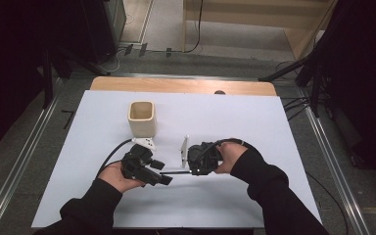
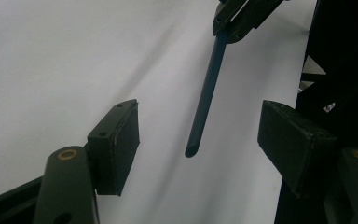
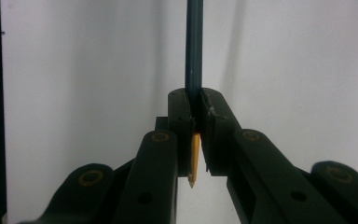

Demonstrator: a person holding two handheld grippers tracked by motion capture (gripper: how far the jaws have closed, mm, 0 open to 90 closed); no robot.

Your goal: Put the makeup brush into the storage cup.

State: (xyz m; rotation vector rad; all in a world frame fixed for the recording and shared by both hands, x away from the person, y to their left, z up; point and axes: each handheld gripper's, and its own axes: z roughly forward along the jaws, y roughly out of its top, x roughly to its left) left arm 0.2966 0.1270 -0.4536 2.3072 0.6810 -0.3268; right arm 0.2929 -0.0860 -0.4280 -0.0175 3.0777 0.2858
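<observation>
Thing in hand: a pencil [image 3: 194, 51] with a dark blue-green shaft and a sharpened yellowish wooden tip, held off the white table [image 1: 254, 122].
Where it is: in the high view it lies level, just below the frame's centre, bridging the gap between the two grippers; in the right gripper view it runs straight up from the middle to the top edge.
Right gripper [image 3: 195, 109]: jaws squeezed together on the pencil near its sharpened end — the tip pokes out below the pads, toward the camera.
Left gripper [image 2: 198, 135]: jaws apart, one pad at lower left and one at lower right of the left gripper view, the pencil's blunt free end [image 2: 192, 150] hanging between them and touching neither.
Weight: judged very light — one pinch carries it with no sag.
Stiffness: judged rigid along its length, so a grip at one end steers the other end.
Surface: smooth painted shaft, narrow and likely to roll or swivel between flat pads unless squarely pinched.
Fragile part: the sharpened point; keep pads and the table off it.
Where to take hold: on the painted shaft near the blunt end, pads flat across it.
Nearby: a cream square cup [image 1: 141, 118], open side up, in the upper left part of the table, well apart from the pencil.
</observation>
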